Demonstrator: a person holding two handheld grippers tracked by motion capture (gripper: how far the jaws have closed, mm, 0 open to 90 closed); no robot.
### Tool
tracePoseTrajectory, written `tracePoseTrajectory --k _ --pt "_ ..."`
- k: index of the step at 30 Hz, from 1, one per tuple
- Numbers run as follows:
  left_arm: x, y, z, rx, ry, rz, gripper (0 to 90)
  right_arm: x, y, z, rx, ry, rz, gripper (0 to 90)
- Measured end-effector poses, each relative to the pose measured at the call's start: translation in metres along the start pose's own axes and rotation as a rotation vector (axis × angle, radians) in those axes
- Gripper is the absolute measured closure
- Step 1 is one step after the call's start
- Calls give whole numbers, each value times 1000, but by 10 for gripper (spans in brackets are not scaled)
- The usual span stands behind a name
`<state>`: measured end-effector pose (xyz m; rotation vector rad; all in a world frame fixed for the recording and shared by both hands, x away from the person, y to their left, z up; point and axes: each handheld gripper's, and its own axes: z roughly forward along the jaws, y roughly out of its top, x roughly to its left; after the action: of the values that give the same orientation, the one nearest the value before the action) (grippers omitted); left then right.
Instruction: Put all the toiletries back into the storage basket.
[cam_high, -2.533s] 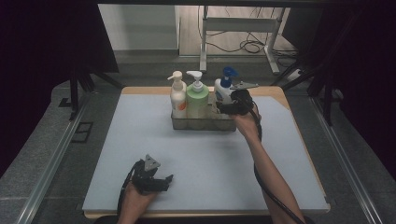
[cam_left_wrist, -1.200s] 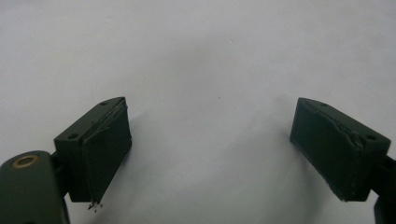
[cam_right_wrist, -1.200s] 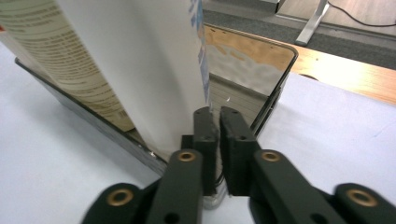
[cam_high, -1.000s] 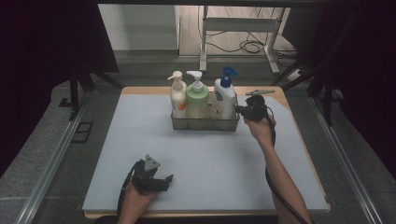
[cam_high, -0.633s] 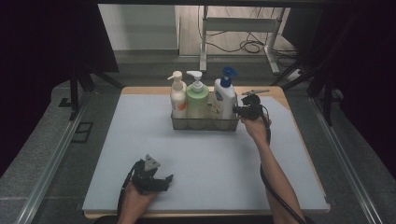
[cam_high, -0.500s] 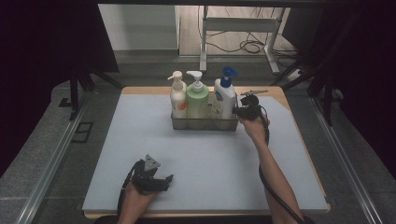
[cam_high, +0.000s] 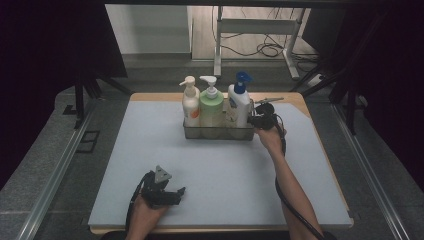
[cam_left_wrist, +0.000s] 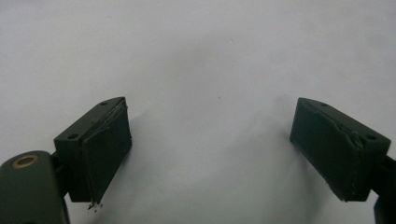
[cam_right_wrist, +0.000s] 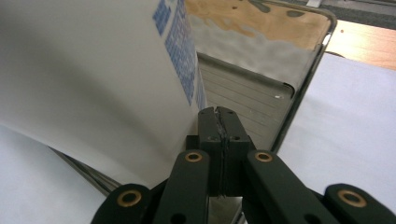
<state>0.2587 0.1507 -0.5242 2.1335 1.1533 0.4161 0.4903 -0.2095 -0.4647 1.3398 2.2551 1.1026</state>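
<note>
High view: white mat (cam_high: 150, 150) over wooden table (cam_high: 297, 97). Metal caddy (cam_high: 217, 132) sits at far centre of mat, holding three pump bottles in a row: cream bottle (cam_high: 190, 104) at left, green bottle (cam_high: 211, 105) in middle, white bottle w/ blue pump (cam_high: 239, 100) at right. Right gripper (cam_high: 259, 120) is at caddy's right end, just beside the white bottle; forearm reaches in from bottom right. Right gripper view: jaws pressed together, pads meeting w/ nothing between them, tips next to white bottle's blue-printed label (cam_right_wrist: 180, 51) and caddy's end wall (cam_right_wrist: 299, 84). Left gripper (cam_high: 172, 192) rests near the mat's front edge, well apart from caddy. Left gripper view: jaws spread wide, empty, bare mat (cam_left_wrist: 210, 60) between them.
</note>
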Motion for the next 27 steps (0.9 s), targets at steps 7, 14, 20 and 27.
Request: tracePoseTrajectory --k 7,14,20,27 --pt "0 0 0 0 0 -1 121 7 1 4 4 13 -8 887" --pt "0 0 0 1 0 0 121 12 0 11 13 17 -13 882" --pt "0 0 0 0 0 0 121 14 0 13 18 20 -15 881" --pt "0 0 0 2 0 1 121 19 2 13 19 18 -30 885"
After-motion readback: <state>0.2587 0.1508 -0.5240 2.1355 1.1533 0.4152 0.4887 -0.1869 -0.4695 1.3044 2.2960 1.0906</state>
